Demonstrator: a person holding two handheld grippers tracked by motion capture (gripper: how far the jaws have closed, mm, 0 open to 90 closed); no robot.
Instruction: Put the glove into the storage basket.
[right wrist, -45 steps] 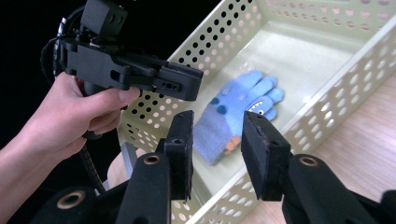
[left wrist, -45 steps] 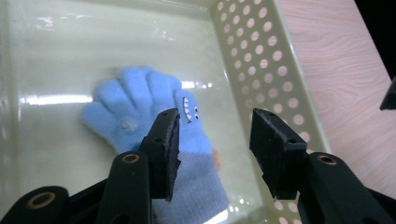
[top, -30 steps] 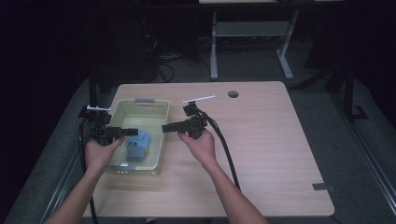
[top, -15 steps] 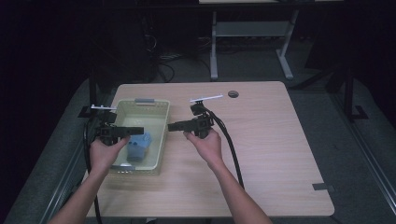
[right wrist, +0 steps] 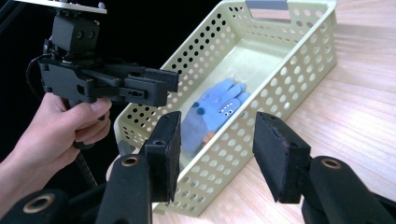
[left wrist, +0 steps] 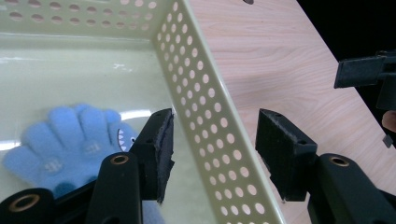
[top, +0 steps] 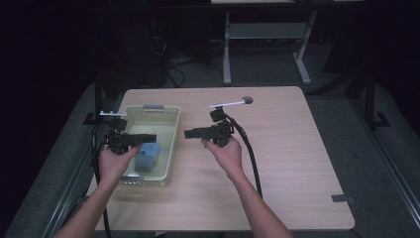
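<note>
My left tool point(top: 146, 139) hangs over the near half of the pale perforated basket point(top: 171, 148), jaws spread with nothing between them; they have just been widening. Under it the blue gloves point(top: 147, 156) lie on the basket floor, near my end. My right tool point(top: 192, 133) sits just past the basket's right wall above the bare surface point(top: 292, 148), jaws spread too, just widening, empty. I judge the gloves are delivered; next I draw both tools clear.
</note>
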